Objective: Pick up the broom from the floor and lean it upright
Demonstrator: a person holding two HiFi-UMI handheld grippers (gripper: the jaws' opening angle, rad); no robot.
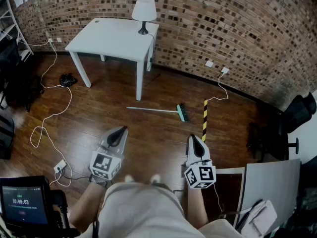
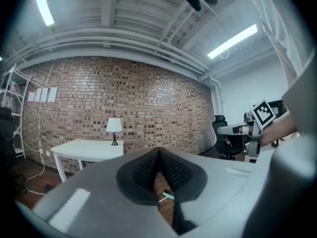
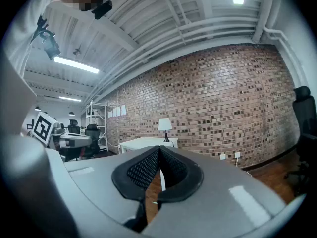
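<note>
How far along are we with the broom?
Nothing done yet: the broom lies flat on the floor, near the white table. Nothing in hand: left gripper and right gripper are both shut, empty and well short of it. Left: reach, grasp, lift and lean it upright.

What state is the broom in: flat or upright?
Flat. The broom lies full-length on the wood floor near the white table, leaning on nothing.

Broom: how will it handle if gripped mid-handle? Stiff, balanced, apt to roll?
Broom looks stiff: its thin handle lies straight. Probably light, but the teal head at one end would likely drag that end down. The flat head should keep it from rolling.
</note>
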